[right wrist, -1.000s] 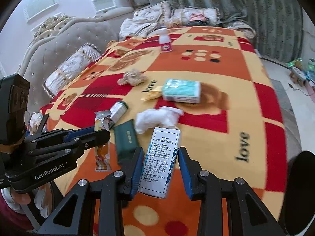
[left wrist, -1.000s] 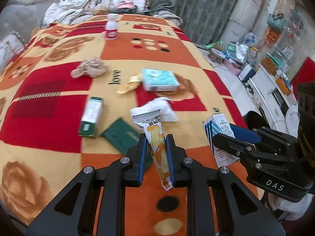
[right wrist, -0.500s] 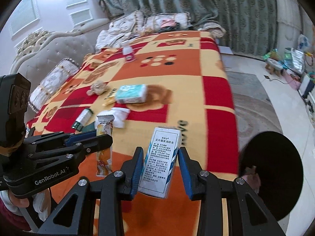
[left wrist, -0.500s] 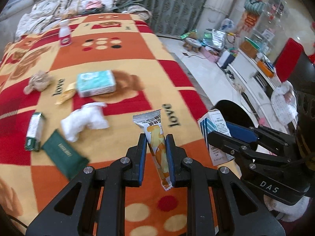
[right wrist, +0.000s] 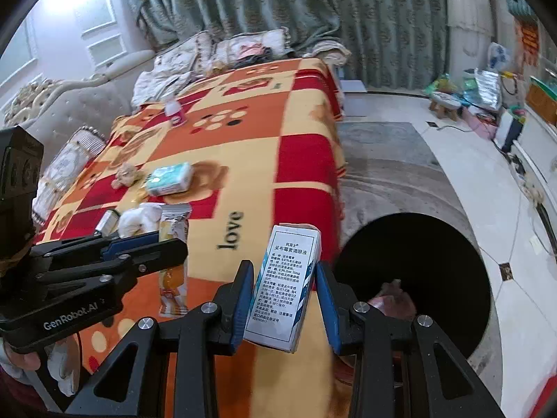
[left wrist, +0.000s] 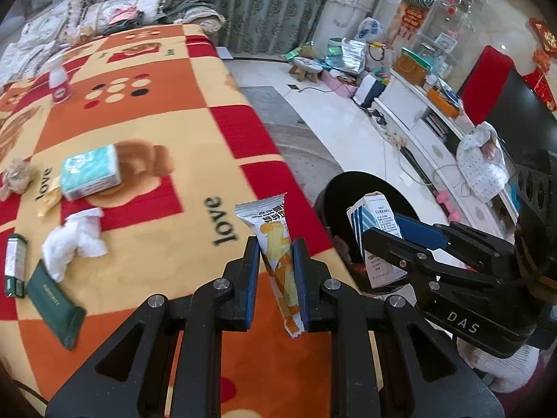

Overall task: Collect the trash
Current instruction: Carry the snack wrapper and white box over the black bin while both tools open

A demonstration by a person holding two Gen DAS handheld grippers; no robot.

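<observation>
Left tool point(left wrist: 275, 271) is clamped on a snack wrapper point(left wrist: 275, 244), silver at the top and orange-yellow below, which stands nearly upright between the blue pads with its lower end hanging past them. From my left wrist view I see the right tool point(left wrist: 390, 240) at about 3 o'clock, gripping a small white and blue medicine carton point(left wrist: 374, 230); behind that carton, low beside the bed, sits a round black bin point(left wrist: 337, 188). In the right wrist view the right tool point(right wrist: 283, 296) pinches the same carton point(right wrist: 285, 285) by its two side faces, printed face toward me and leaning slightly right, and the bin's dark mouth point(right wrist: 435, 268) opens at 3 o'clock of it, on the floor by the bed edge. Something pinkish lies inside the bin; I cannot tell what.

More litter lies on the blanket point(left wrist: 139, 122), which is patterned in red, orange and cream. A crumpled white tissue point(left wrist: 75, 240) sits at 9 o'clock of the left tool, with a dark green packet point(left wrist: 55, 299) and a green and white packet point(left wrist: 15, 264) beyond it toward 8 o'clock. A teal tissue pack point(left wrist: 90, 172) lies at 10 o'clock, a brownish wad point(left wrist: 15, 177) at the far left edge, and a small white bottle with a pink label point(left wrist: 59, 83) stands at 11 o'clock.
</observation>
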